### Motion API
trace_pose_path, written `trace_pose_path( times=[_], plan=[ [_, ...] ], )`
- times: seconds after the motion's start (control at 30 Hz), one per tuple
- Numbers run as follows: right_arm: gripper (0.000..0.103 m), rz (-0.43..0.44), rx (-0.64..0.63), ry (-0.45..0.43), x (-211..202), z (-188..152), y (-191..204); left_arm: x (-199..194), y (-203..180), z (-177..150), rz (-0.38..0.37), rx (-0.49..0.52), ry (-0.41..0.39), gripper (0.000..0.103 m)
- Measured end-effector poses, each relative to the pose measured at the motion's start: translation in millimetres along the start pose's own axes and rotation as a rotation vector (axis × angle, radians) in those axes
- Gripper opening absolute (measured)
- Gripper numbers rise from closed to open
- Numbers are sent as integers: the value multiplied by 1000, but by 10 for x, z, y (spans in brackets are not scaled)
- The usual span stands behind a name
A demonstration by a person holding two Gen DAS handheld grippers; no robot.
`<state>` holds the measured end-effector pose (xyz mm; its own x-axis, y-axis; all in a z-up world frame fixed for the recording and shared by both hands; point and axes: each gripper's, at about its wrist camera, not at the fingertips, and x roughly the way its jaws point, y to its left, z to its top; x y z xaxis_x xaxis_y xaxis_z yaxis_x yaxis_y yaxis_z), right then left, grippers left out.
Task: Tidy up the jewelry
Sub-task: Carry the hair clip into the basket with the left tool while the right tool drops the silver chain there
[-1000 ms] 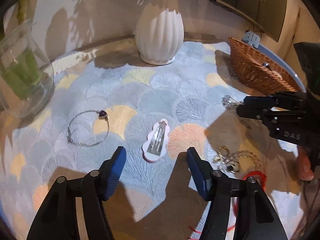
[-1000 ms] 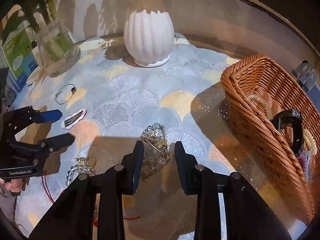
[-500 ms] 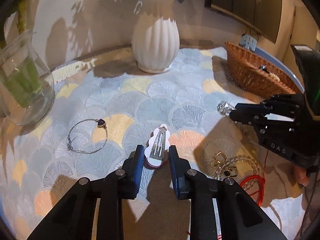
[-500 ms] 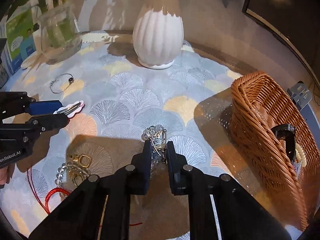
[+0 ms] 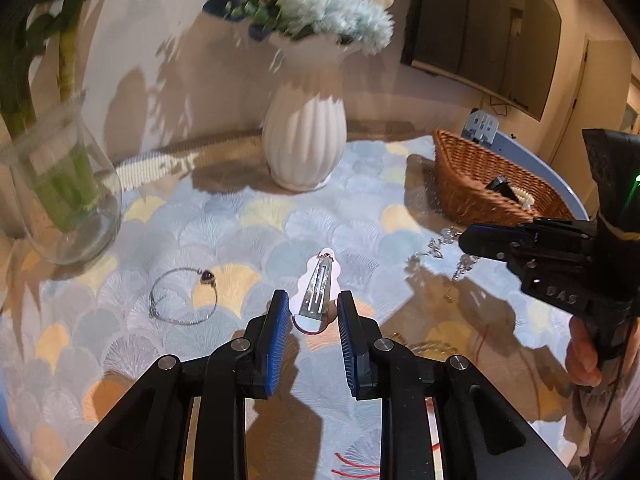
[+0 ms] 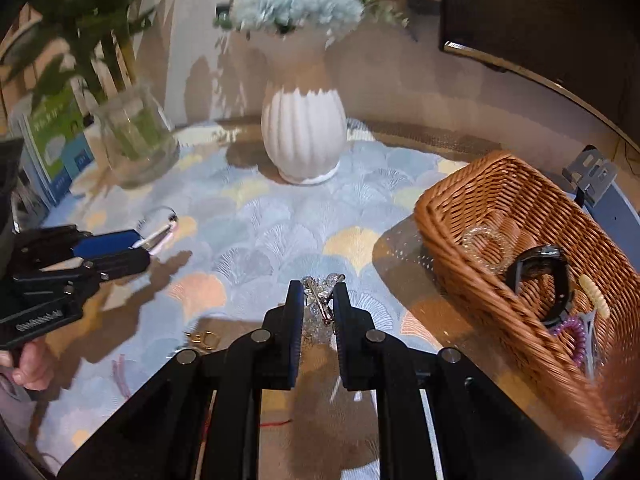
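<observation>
In the left wrist view the left tool (image 5: 313, 307) sits at the bottom centre of the frame, its blue pads clamped on the near end of a white hair clip (image 5: 318, 291) that juts forward between them, lifted off the worktop (image 5: 256, 216). At the bottom edge, red cord (image 5: 354, 467) trails across the fan-patterned cloth, and just right of the tool a gold chain (image 5: 424, 346) lies partly hidden behind its right finger. Left of centre a thin silver bangle (image 5: 183, 297) with a dark stone lies flat, well apart from the clip. In the right wrist view the right tool (image 6: 317, 312) at bottom centre is clenched on a crystal bracelet (image 6: 320, 298), whose beads hang between and below the pads above the cloth; from the left wrist view its strands dangle at the right of the frame. A gold clasp (image 6: 202, 338) lies at lower left of that tool. Farther back on the right stands a wicker basket (image 6: 472, 200), holding a clear bead bracelet (image 6: 486, 246), a black band (image 6: 556, 280) and a purple coil tie (image 6: 572, 330). At upper centre a ribbed white vase (image 6: 304, 136) with pale blue flowers stands between the tools and the wall, and a glass vase (image 6: 134, 140) with green stems stands at upper left.
</observation>
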<state>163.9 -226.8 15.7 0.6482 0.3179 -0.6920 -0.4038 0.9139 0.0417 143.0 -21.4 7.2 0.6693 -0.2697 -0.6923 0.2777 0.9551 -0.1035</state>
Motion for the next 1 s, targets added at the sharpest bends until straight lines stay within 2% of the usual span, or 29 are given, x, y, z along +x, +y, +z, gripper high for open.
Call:
trace_pose_path(
  times=[0.23, 0.43, 0.73, 1.0],
  plan=[
    [16, 20, 25, -73, -536, 54, -124, -131, -146, 165, -25, 9, -26, 25],
    [16, 39, 101, -107, -931, 126, -500, -226, -412, 361, -56, 52, -73, 25],
    [16, -49, 208, -183, -1387, 141, -1243, -21, -1024, 696, -147, 107, -89, 25],
    [16, -146, 304, -193, -1420, 75, -1852, 359, -1658, 1036, -229, 150, -62, 25]
  ],
)
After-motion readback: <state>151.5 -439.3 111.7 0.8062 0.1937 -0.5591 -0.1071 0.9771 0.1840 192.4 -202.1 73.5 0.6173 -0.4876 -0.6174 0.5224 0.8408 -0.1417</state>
